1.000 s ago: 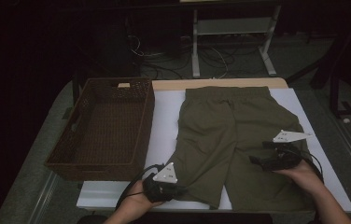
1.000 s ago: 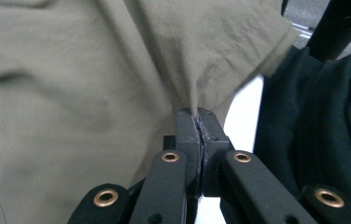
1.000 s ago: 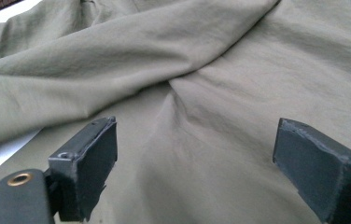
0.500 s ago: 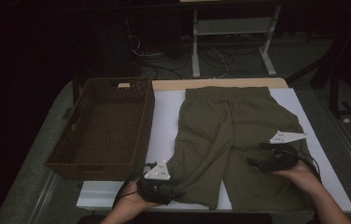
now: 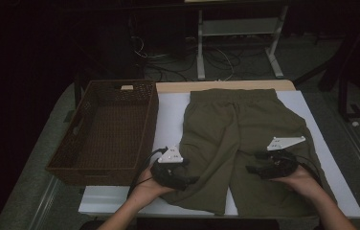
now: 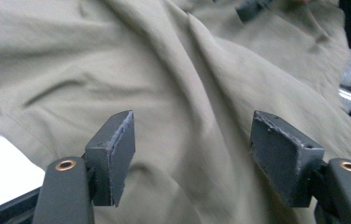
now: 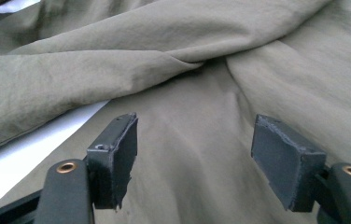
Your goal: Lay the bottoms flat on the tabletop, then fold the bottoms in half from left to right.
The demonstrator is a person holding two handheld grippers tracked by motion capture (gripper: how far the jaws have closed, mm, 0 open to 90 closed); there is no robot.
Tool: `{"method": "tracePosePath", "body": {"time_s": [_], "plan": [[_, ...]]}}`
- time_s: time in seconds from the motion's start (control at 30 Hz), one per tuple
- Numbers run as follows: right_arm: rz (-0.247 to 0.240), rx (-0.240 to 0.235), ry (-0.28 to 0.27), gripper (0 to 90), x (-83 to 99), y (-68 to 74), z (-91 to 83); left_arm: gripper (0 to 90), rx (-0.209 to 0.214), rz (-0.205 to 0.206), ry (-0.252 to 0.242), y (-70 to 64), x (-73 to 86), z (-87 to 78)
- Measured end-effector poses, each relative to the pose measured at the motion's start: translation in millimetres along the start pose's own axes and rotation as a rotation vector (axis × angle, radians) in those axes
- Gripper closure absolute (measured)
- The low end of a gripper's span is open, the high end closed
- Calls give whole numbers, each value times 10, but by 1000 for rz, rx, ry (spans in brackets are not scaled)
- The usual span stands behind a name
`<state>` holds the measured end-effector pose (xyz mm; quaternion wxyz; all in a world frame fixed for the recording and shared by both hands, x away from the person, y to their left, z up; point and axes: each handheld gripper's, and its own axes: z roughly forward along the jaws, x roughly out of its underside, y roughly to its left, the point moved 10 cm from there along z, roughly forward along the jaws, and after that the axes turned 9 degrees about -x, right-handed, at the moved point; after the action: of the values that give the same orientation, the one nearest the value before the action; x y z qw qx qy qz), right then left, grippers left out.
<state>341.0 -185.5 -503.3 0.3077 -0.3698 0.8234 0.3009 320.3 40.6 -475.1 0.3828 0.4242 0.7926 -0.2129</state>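
My high view sits above the near edge of the desk (image 5: 173, 115) and looks forward and down, far enough back to take in the whole top, the wicker basket (image 5: 106, 129), the olive shorts (image 5: 235, 124) and the dark floor beyond. My left gripper view rides on the left claw (image 5: 190, 181) and looks along its two jaws from very close, low over the shorts (image 6: 173, 84), facing toward the right claw. My right gripper view rides on the right claw (image 5: 253, 168), equally close, aimed across the cloth (image 7: 201, 70). All three views share the shorts; both gripper views catch a sliver of white desk (image 7: 33, 154).
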Motion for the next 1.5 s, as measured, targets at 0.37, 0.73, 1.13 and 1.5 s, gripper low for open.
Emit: {"method": "tracePosePath", "body": {"time_s": [0.37, 0.73, 1.13, 1.5], "plan": [[1, 15, -7, 240, -5, -45, 1, 260, -80, -48, -8, 274, -141, 256], [4, 34, -11, 220, 0, -90, -5, 133, -137, -108, -2, 503, -134, 341], [10, 33, -19, 211, -6, -106, -13, 69, -197, -173, 12, 747, -169, 429], [27, 45, -30, 198, -14, -139, -36, 132, -225, -186, 25, 879, -244, 556]]}}
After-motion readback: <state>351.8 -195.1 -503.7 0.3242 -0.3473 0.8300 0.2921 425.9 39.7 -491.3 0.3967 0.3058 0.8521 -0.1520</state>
